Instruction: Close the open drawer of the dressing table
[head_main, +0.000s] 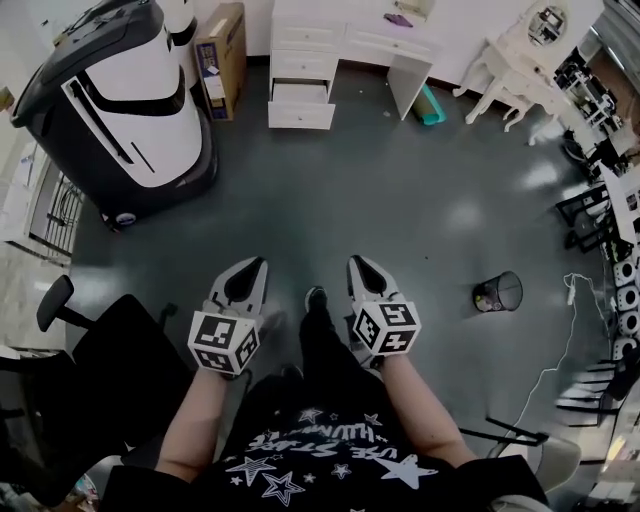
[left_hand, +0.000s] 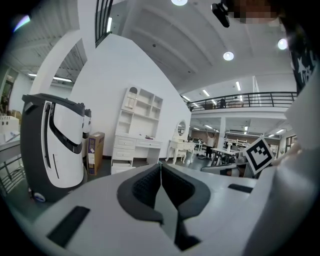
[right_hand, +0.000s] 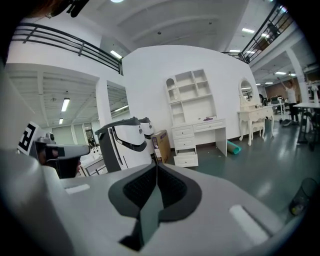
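Pulled out low on the dressing table (head_main: 345, 42): the open drawer (head_main: 301, 114), well apart across the floor (head_main: 400, 200), straight ahead between left tool (head_main: 252, 263) and right tool (head_main: 357, 262) (neither clearly nearer). Both pressed together, pinching nothing. Front-on to both, so probably a straight push away.

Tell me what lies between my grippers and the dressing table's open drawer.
Only bare dark floor, as the head view shows: nothing stands between the left gripper, the right gripper and the open drawer.
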